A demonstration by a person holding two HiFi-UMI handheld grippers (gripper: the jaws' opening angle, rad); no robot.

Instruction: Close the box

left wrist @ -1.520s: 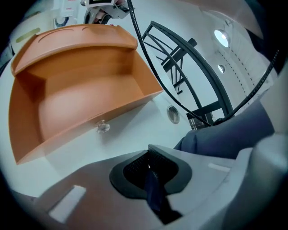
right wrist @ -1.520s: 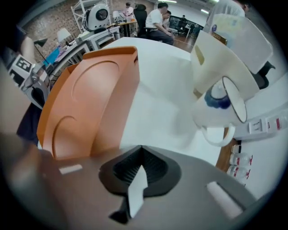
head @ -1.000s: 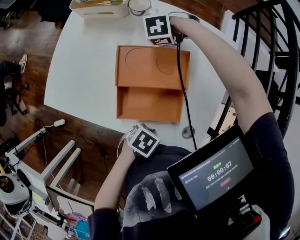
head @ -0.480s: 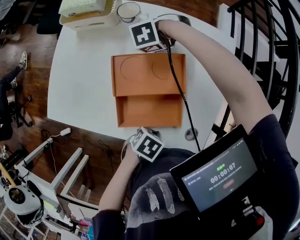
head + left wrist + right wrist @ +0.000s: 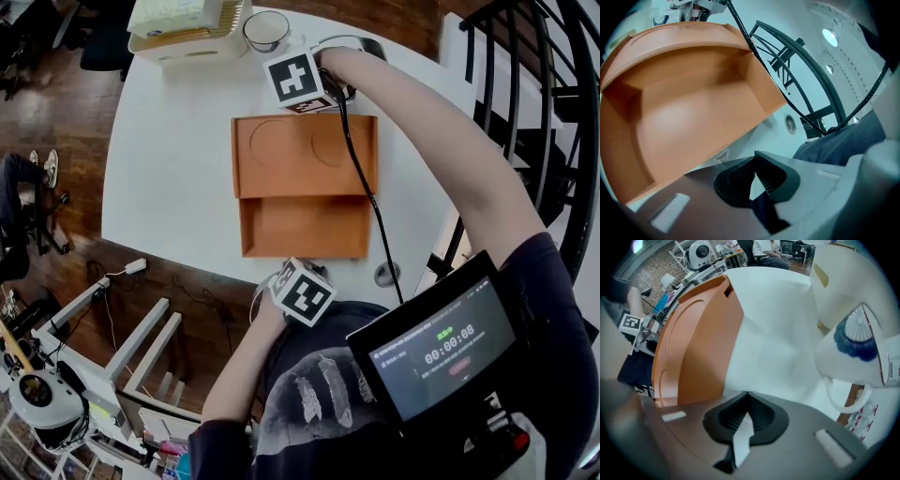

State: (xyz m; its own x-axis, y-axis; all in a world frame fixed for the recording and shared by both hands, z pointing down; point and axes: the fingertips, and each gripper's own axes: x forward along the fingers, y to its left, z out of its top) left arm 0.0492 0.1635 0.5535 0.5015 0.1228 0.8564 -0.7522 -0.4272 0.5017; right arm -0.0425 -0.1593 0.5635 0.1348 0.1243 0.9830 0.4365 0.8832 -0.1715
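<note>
While the box (image 5: pixel 302 225) sits open in the middle of the white round table (image 5: pixel 169 187), its lid (image 5: pixel 300 155) is folded back away from us. The hinge line runs left to right across our front. That puts the lid's free edge on the far side, and the closing swing has to start from there and come up and over toward us.

Our right gripper (image 5: pixel 747 401) is just beside that far edge, jaws together with nothing between them, looking along the lid's ringed face. We judge it the better placed of the two to lift. Our left gripper (image 5: pixel 754 161) hangs at the near side, just in front of the tray's front wall, jaws likewise together and empty. From there it could steady the tray.

A black cable (image 5: pixel 361 178) trails from the right gripper across the right end of the box and may get in the lid's way.

Beyond the lid stand a white mug (image 5: pixel 853 343) and a cream basket (image 5: pixel 187 33). Wooden floor surrounds the table, with a dark railing (image 5: pixel 553 94) on our right.
</note>
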